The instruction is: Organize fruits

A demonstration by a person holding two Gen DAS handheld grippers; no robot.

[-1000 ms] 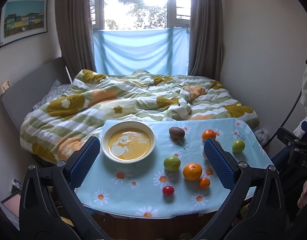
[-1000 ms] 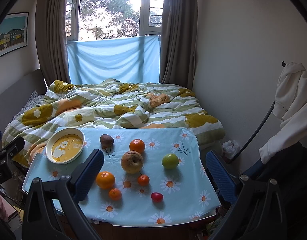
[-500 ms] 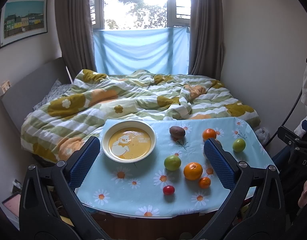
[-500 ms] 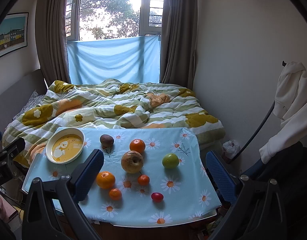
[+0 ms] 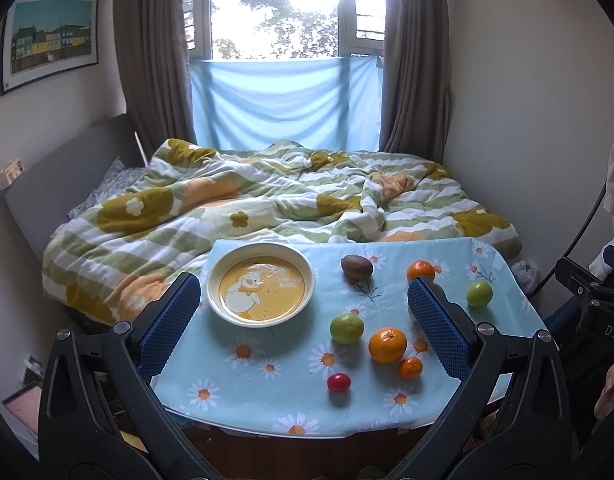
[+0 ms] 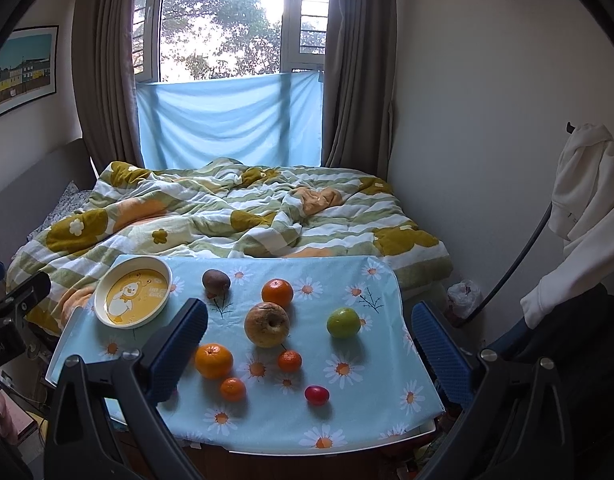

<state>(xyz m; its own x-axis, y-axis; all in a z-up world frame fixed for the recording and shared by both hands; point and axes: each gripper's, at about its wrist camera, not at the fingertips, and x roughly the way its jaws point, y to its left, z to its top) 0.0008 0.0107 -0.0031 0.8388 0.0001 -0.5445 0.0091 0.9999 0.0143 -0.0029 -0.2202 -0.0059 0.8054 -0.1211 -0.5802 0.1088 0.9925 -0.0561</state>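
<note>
Since the fruits lie scattered loose on the daisy-print tablecloth, we would begin with whichever sits nearest the yellow duck bowl, which stands empty at the far left of the cloth. The brown kiwi is just beside the bowl; behind the big russet apple sits an orange, with a green fruit off to the right, and in front come a larger orange, two small tangerines and a red cherry tomato near the front edge. A second green fruit shows only from the left wrist view. Both tools hang above the near edge holding nothing: the left gripper has its blue pads spread wide, and so does the right gripper. We judge nothing sorted yet. To do this first pick well, we should come down straight over one fruit, pads either side of its widest part, and close gently (round fruit rolls off a glancing pinch). The tomato wants the lightest squeeze. We would fill the bowl from its far side, so later fruit does not knock the earlier out.
</note>
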